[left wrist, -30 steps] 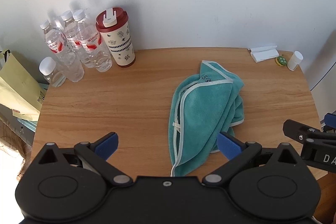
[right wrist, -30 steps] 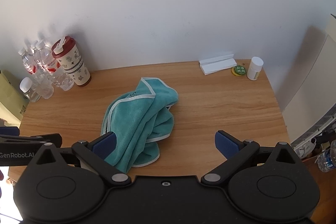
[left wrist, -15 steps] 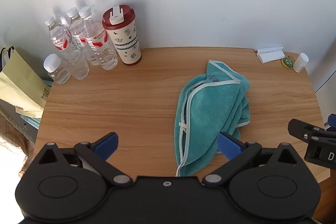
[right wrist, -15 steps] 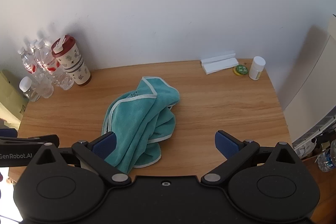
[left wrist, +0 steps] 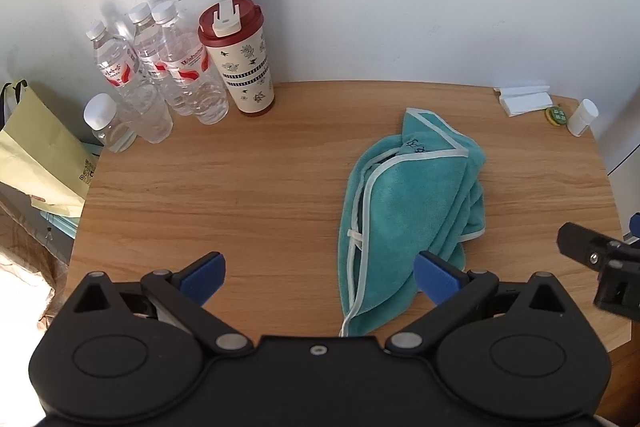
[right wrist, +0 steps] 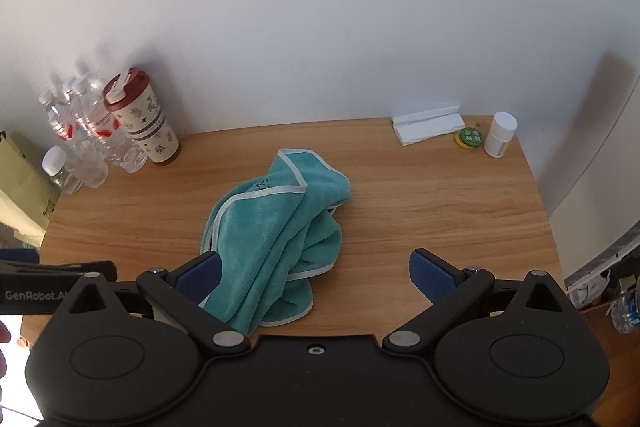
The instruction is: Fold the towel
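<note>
The towel (left wrist: 408, 211) is teal with pale piped edging and lies crumpled in a long heap on the wooden counter (left wrist: 240, 187), at about 1 o'clock from the left gripper (left wrist: 318, 273) and at about 11 o'clock from the right gripper (right wrist: 316, 273). Judgement: terry-type cloth, soft and limp, light, not fragile; it will sag and drag across the wood rather than hold a shape, and stacked layers may come up together if pinched deep. Best hold appears to be the piped hem, at a corner: one corner peaks at the far end of the heap, and a thin edge strip trails at the near end toward the counter's front edge. The heap must be opened flat before any fold; no fold is started yet. Left jaws: spread wide, nothing between them, touching nothing; the right-hand blue pad overlaps the near end of the cloth in view only. Right jaws: likewise spread wide and empty, the left-hand pad in front of the cloth, contact not evident.
</note>
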Tool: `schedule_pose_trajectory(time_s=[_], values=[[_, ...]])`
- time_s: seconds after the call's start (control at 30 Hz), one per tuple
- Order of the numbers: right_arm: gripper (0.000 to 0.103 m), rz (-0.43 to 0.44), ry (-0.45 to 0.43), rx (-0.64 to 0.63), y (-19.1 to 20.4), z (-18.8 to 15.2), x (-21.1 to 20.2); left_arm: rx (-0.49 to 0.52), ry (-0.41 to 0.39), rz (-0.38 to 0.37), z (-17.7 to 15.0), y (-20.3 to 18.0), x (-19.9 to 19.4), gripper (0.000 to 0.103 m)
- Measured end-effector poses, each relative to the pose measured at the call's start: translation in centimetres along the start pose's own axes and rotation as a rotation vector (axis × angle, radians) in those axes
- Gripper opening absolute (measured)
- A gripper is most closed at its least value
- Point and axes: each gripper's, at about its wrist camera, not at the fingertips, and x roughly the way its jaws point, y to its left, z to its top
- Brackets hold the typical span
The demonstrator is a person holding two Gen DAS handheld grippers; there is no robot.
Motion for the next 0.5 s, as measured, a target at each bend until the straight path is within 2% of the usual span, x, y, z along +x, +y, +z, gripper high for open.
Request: schedule_pose_trajectory(time_s=[0.23, 0.33, 0.43, 0.5], values=[[0.100, -0.008, -0.004, 0.037, -1.6, 0.3, 0.7, -0.118, 0.070, -0.057, 1.0, 2.7, 2.1, 0.103], [0.097, -0.005, 0.010, 0.063, -2.3, 0.3, 1.3, -0.103, 0.051, -0.040, 1.1, 3.0, 2.7, 0.103], [0.088, 0.008, 0.013, 0.061, -2.5, 0.1, 1.8, -0.089, 0.041, -0.055, 1.0, 3.1, 3.7, 0.103], [0.085, 0.019, 0.018, 0.052, -2.5, 0.1, 2.1, -0.073, 0.027, -0.066, 0.9, 2.9, 4.4, 0.103]])
